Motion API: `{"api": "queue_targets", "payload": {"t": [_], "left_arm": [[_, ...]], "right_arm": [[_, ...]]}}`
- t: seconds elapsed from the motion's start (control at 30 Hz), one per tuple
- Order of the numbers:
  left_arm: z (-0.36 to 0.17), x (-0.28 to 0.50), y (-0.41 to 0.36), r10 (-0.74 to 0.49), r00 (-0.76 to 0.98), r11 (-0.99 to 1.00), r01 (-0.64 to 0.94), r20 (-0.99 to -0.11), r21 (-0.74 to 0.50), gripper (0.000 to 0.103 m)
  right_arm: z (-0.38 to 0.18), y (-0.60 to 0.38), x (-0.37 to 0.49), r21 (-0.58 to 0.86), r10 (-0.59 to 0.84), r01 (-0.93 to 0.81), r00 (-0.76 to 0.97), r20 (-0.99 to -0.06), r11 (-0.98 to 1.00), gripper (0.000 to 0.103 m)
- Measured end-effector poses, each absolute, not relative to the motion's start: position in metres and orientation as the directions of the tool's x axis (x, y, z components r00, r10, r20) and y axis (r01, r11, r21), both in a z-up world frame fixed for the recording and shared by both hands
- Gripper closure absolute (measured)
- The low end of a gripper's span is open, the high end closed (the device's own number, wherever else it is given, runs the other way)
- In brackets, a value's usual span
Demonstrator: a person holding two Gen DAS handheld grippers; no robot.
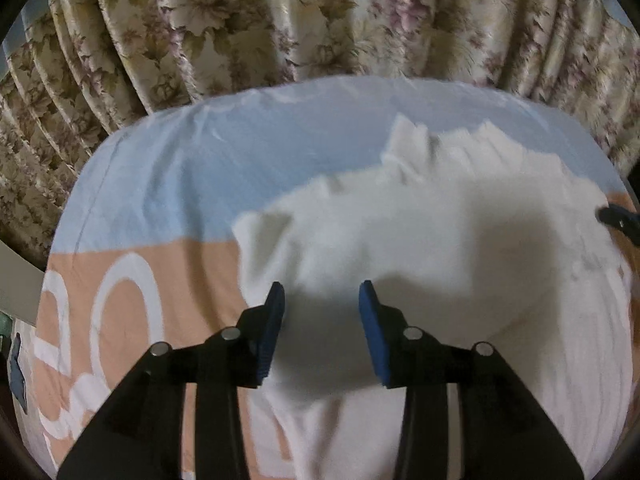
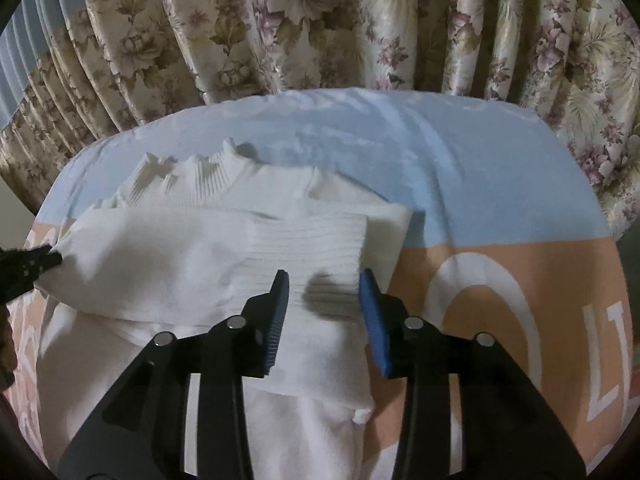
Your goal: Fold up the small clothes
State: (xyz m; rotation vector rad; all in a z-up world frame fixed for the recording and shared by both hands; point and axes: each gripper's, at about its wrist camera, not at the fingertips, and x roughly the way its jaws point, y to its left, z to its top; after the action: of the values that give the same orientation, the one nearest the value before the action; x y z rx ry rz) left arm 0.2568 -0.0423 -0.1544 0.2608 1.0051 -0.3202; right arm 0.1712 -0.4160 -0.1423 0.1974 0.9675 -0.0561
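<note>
Jaws of the left hand-held gripper (image 1: 322, 294) stand apart, empty, over a white ribbed knit sweater (image 1: 420, 248) lying on the blue-and-peach printed bedsheet (image 1: 168, 184). Right hand-held gripper (image 2: 323, 282) likewise gapes, straddling the sweater's ribbed cuff (image 2: 308, 248).

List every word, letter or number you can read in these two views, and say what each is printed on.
"L": large white letter on the peach part of the bedsheet, right wrist view, cut off at the edge.
Large white ring, maybe "O": same bedsheet, both views.
Other white marks in the left wrist view: partial, unreadable.
White sweater: no text visible.
Floral curtain: no text.
</note>
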Motion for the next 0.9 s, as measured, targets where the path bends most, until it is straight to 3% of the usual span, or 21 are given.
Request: {"api": "queue_targets", "payload": {"t": [0.03,0.13,0.27,0.4,0.53,0.6,0.67,0.73,0.8,0.9], "left_arm": [[-0.158,0.255,-0.044,-0.129,0.496,0.923,0.378,-0.859,0.079,0.063],[-0.161,0.254,-0.045,-0.12,0.5,0.922,0.377,-0.858,0.09,0.062],[-0.161,0.257,-0.043,-0.115,0.494,0.923,0.374,-0.862,0.092,0.061],[-0.16,0.255,-0.045,-0.104,0.498,0.924,0.369,-0.861,0.102,0.059],[-0.156,0.25,-0.047,-0.1,0.508,0.933,0.347,-0.855,0.098,0.037],[-0.148,0.243,-0.046,-0.101,0.523,0.941,0.326,-0.846,0.089,0.025],[-0.137,0.233,-0.043,-0.112,0.54,0.95,0.304,-0.834,0.069,0.015],[-0.129,0.22,-0.041,-0.112,0.55,0.953,0.296,-0.828,0.067,0.01],[-0.124,0.206,-0.04,-0.116,0.552,0.953,0.296,-0.826,0.064,0.009],[-0.12,0.177,-0.035,-0.141,0.544,0.953,0.299,-0.827,0.034,0.009]], "right_arm": [[-0.146,-0.418,0.172,0.15,0.043,0.144,0.565,-0.824,0.978,0.083],[-0.14,-0.422,0.164,0.174,0.046,0.163,0.587,-0.808,0.971,0.091],[-0.126,-0.428,0.152,0.189,0.043,0.182,0.601,-0.798,0.965,0.091],[-0.143,-0.432,0.154,0.136,0.011,0.194,0.534,-0.845,0.972,0.092],[-0.136,-0.427,0.138,0.122,0.003,0.167,0.577,-0.817,0.978,0.087],[-0.125,-0.42,0.124,0.131,0.014,0.147,0.61,-0.792,0.98,0.061],[-0.114,-0.407,0.107,0.109,0.005,0.125,0.633,-0.774,0.986,0.056],[-0.11,-0.396,0.095,0.108,0.018,0.103,0.632,-0.775,0.989,0.045],[-0.106,-0.385,0.079,0.124,0.038,0.09,0.639,-0.769,0.988,0.022],[-0.103,-0.369,0.055,0.131,0.048,0.082,0.647,-0.761,0.988,0.011]]}}
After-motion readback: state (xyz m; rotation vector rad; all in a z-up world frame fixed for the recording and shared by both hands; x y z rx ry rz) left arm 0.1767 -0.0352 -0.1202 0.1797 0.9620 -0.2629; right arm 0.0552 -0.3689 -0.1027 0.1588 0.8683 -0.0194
